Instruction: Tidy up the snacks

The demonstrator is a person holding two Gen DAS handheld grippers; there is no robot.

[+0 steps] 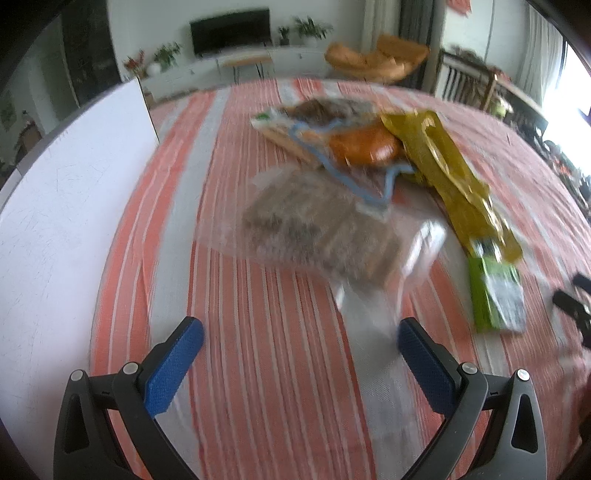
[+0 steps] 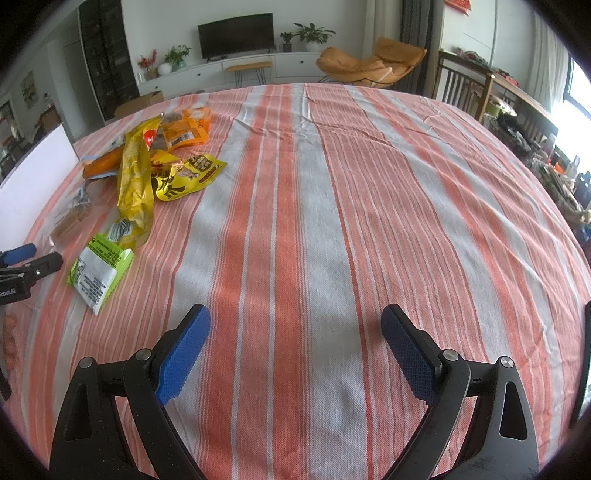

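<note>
Striped cloth (image 2: 332,206), snacks (image 2: 147,173) heaped upper left; left tongs (image 1: 301,338) and right tongs (image 2: 295,326) both wide apart, holding nothing.

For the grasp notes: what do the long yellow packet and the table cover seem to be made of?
Long yellow packet: looks like thin glossy plastic film, crinkled with bright highlights. Table cover: appears to be matte woven cloth, with visible weave texture and soft creases.

striped tablecloth (image 2: 332,206), white board (image 1: 66,206), television (image 2: 235,35), orange lounge chair (image 2: 365,62), potted plants (image 2: 314,35)
</note>
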